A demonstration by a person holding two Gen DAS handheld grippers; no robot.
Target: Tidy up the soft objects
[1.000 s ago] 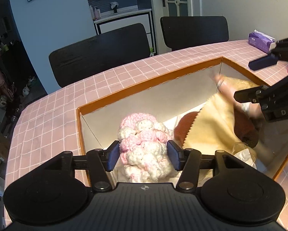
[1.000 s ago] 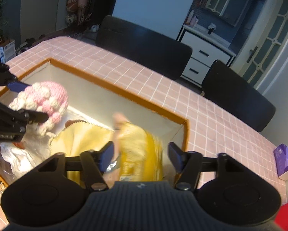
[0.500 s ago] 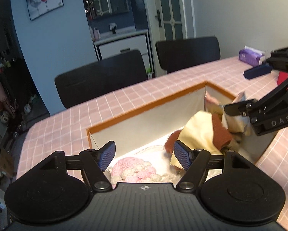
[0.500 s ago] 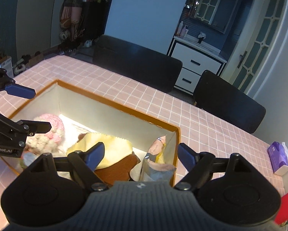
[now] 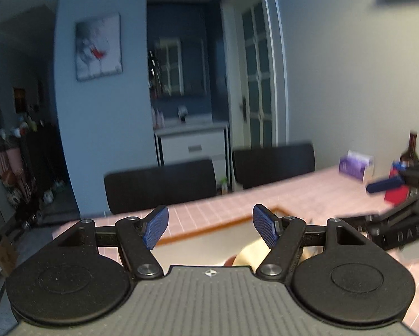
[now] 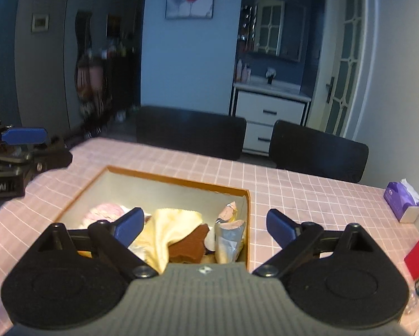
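Left wrist view: the left gripper (image 5: 210, 231) has its jaws wide apart with nothing between them. Its 2 blue pads (image 5: 156, 226) frame a blurred stretch of pink checked table (image 5: 307, 193) and the orange rim of the box (image 5: 209, 228). A scrap of yellow cloth (image 5: 251, 254) shows just inside the box, low behind the right finger. The right gripper (image 5: 391, 204) reaches in from the right edge, one blue fingertip raised. Beyond it stand a purple tissue box (image 5: 355, 165) and a dark bottle (image 5: 411, 151). 2 black chairs (image 5: 160, 189) sit behind the table.

Right wrist view: the right gripper (image 6: 206, 228) has just been opening; its jaws stand wide and hold nothing. Below them the box (image 6: 178, 179) holds the soft things: a pink knitted ball (image 6: 105, 211) at the left, the yellow cloth (image 6: 171, 228) draped over a brown cloth (image 6: 189, 245) in the middle, and a doll (image 6: 229, 233) leaning against the right wall. The left gripper (image 6: 24, 151) enters at the left edge. The tissue box (image 6: 404, 200) lies on the table at the right.
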